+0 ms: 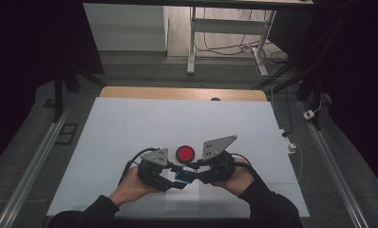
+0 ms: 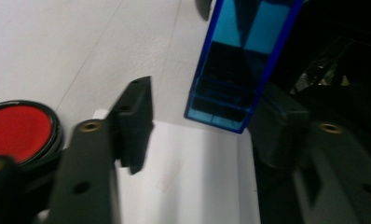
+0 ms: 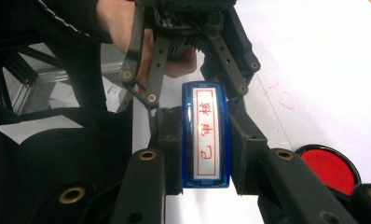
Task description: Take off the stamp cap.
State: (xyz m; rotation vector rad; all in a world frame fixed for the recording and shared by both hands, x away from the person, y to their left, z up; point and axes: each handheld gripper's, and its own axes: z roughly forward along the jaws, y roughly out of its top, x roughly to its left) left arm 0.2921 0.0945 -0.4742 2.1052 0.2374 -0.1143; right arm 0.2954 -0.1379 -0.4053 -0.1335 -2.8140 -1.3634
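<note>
My right gripper [image 3: 204, 154] is pinching the blue stamp [image 3: 206, 135] just beside the red ink pad [image 1: 185, 153]; my left gripper's [image 2: 207, 135] jaws sit spread around its other end, not touching.

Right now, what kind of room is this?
Probably a lab or workshop set up for recording hand work. A white-covered table stands in a dark room, loose cables lie on the floor behind it by a white metal frame, and a round red ink pad waits on the table.
</note>
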